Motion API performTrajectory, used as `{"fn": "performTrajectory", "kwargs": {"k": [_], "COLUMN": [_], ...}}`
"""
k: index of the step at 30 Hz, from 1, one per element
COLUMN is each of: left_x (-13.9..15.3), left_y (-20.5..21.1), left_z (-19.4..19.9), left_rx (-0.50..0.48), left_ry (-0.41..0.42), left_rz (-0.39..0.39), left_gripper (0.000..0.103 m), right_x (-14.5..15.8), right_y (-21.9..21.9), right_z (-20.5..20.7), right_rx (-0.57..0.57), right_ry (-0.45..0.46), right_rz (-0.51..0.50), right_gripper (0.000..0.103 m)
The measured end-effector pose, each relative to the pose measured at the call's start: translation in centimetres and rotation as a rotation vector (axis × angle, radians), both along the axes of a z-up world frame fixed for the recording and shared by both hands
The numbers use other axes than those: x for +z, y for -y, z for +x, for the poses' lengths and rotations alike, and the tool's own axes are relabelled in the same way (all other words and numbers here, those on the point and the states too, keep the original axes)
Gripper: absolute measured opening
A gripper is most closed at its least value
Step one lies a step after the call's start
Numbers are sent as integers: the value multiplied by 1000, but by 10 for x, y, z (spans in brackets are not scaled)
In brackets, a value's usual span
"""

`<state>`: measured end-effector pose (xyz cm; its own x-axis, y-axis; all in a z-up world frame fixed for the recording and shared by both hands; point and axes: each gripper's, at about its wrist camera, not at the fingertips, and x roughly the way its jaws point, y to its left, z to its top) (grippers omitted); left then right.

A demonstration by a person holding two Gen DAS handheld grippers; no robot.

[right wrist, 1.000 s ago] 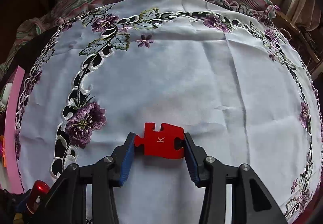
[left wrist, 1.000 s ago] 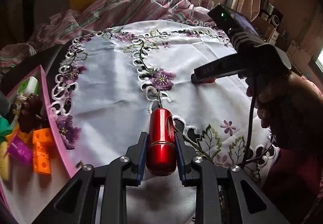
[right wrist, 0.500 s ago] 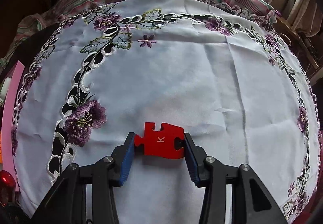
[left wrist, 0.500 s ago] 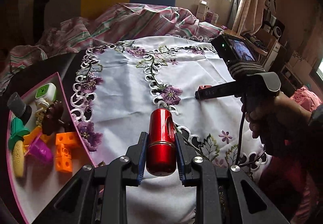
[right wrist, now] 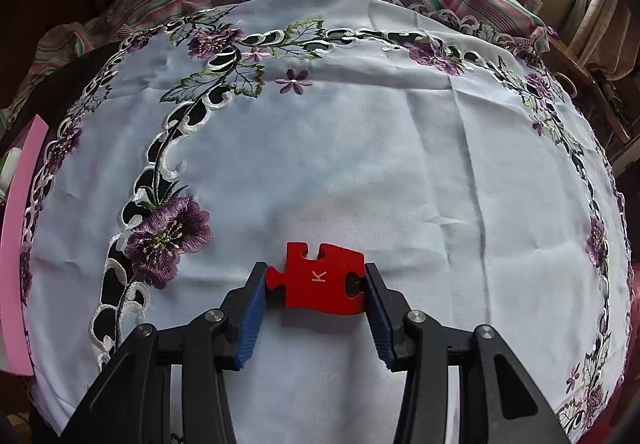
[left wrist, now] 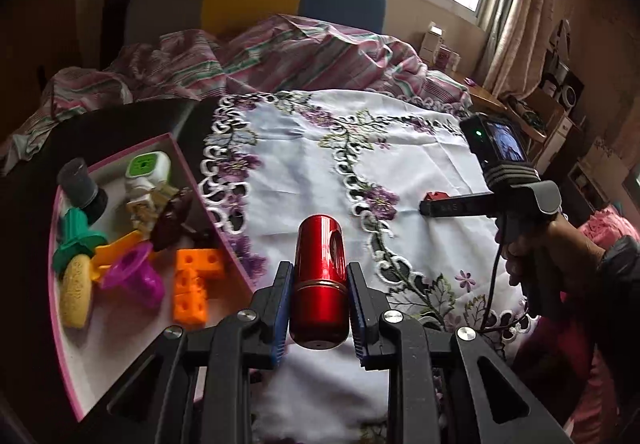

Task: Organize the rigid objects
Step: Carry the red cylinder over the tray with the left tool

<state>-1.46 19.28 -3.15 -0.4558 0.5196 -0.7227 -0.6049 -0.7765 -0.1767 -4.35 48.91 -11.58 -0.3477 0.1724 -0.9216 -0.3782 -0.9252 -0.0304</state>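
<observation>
Both fingers grip: left gripper (left wrist: 318, 298) a red cylinder (left wrist: 319, 280) beside the pink tray (left wrist: 188, 164), right gripper (right wrist: 316, 302) a red puzzle piece (right wrist: 320, 278).

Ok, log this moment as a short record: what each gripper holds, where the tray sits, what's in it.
left gripper: shut on red metal cylinder, above the cloth near the tray
right gripper: shut on red puzzle piece marked K, low over the cloth
surface: white embroidered tablecloth
tray: pink-rimmed tray, left of the cloth
tray contents: orange block, purple cup, green-and-white piece, other toys
</observation>
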Motion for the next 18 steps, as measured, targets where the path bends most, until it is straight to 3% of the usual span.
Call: {"fn": "performTrajectory", "kwargs": {"k": [5, 12, 18], "left_x": [-2, -31, -54], "left_y": [49, 122, 143], "left_z": [-13, -35, -42], "left_rx": [103, 295, 355], "left_ry": [14, 88, 138], "left_rz": [-1, -48, -83], "left_gripper": [26, 26, 26], "right_x": [2, 2, 2], "right_y": [1, 1, 1], "right_z": [0, -1, 0], "right_rx": [4, 5, 5], "right_ry": [3, 4, 4], "right_rz": [5, 7, 6], "right_gripper": [47, 47, 47]}}
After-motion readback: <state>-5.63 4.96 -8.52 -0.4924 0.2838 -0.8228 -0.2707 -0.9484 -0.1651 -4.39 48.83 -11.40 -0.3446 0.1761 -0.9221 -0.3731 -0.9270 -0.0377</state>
